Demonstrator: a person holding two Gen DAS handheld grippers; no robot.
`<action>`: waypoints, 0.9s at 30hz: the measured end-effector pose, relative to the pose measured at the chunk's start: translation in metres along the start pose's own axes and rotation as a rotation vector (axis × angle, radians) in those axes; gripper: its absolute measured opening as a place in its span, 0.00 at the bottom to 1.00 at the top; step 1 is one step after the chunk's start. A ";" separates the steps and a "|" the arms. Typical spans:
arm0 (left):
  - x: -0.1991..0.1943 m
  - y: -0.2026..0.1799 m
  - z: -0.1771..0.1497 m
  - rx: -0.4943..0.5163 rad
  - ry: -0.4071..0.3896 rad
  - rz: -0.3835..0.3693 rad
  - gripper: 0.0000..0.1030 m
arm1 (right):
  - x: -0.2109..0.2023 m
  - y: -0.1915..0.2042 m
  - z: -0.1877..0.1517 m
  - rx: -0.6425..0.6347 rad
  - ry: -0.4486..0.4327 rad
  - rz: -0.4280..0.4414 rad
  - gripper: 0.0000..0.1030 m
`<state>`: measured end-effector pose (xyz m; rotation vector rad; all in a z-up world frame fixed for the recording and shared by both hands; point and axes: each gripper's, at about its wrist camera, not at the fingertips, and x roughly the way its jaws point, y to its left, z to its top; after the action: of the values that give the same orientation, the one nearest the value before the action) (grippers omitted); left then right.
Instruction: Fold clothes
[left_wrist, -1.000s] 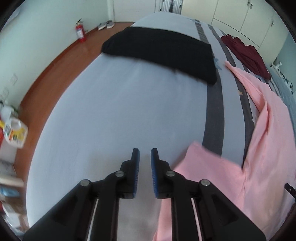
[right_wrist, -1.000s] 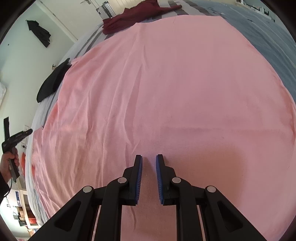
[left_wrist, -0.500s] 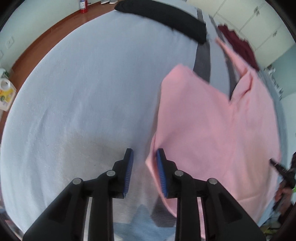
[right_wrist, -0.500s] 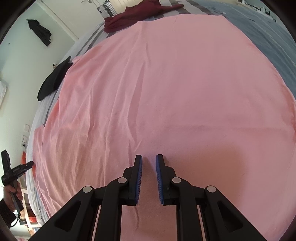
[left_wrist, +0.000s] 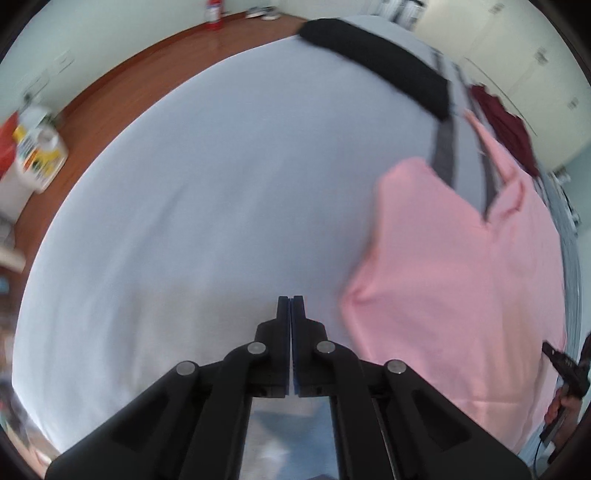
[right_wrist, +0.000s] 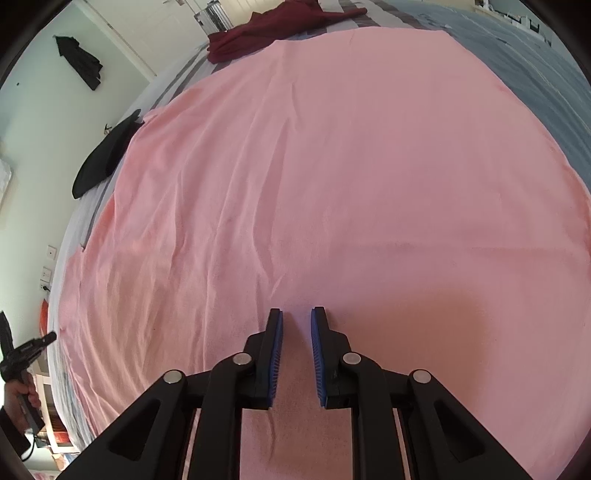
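A large pink garment lies spread flat on the bed and fills the right wrist view. My right gripper is open just above its near part, holding nothing. In the left wrist view the pink garment lies to the right, with one sleeve and a fold along its left edge. My left gripper is shut and empty over bare pale bedsheet, a little left of the garment's edge.
A black garment lies at the far end of the bed and shows in the right wrist view. A dark red garment lies beyond the pink one. Wooden floor, a bottle and a fire extinguisher are left of the bed.
My left gripper has closed from open and swung left off the pink garment's edge onto bare sheet. The right gripper has stayed open in place.
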<state>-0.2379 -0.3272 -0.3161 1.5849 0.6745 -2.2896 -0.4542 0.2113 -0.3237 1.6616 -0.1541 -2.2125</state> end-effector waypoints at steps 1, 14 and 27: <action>-0.001 0.003 0.001 -0.015 -0.002 -0.019 0.00 | 0.000 0.000 0.000 -0.001 0.000 -0.001 0.14; 0.032 -0.040 0.044 0.036 0.028 -0.223 0.43 | 0.003 0.004 -0.001 0.004 -0.001 -0.007 0.14; -0.021 -0.207 -0.019 0.595 -0.096 -0.255 0.08 | 0.001 0.002 -0.002 0.005 0.000 0.003 0.14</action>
<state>-0.3130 -0.1409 -0.2571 1.6751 0.1759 -2.9277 -0.4521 0.2090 -0.3250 1.6625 -0.1627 -2.2117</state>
